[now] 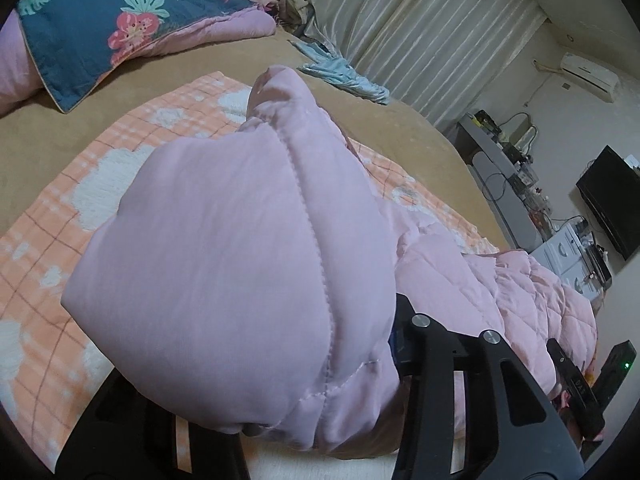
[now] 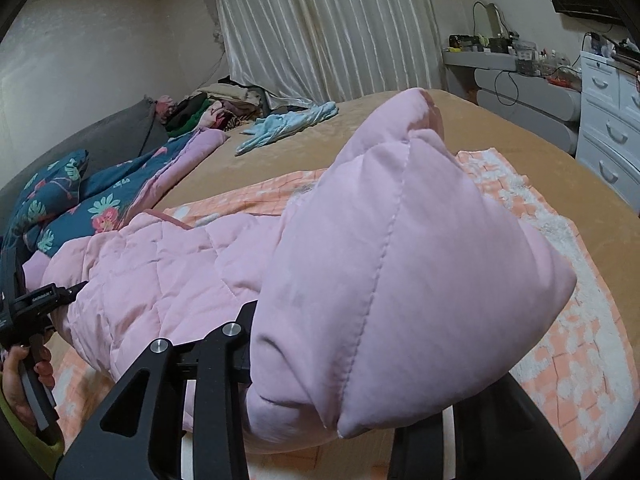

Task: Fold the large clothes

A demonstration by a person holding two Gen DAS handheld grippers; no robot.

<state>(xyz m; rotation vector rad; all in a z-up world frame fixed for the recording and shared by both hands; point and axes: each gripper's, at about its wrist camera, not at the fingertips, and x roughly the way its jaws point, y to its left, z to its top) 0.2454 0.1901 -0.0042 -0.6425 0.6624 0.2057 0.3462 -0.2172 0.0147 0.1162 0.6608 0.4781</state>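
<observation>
A pink quilted jacket (image 1: 224, 248) lies across an orange-and-white checked blanket (image 1: 80, 184) on the bed. My left gripper (image 1: 280, 360) is shut on a puffy fold at one end of it, held up off the blanket; the fabric hides the fingertips. In the right wrist view the jacket (image 2: 400, 260) bulges the same way over my right gripper (image 2: 360, 360), which is shut on its other end. The quilted body sags between the two grips. The left gripper's body (image 2: 36, 304) and the hand (image 2: 20, 372) holding it show at the left edge.
A tan bedcover (image 1: 48, 136) lies under the blanket. A dark blue floral duvet (image 1: 100, 12) sits at the far left, a light blue garment (image 2: 288, 124) near the curtains (image 2: 320, 28). A clothes pile (image 2: 216, 108) and white drawers (image 2: 612, 120) stand beyond the bed.
</observation>
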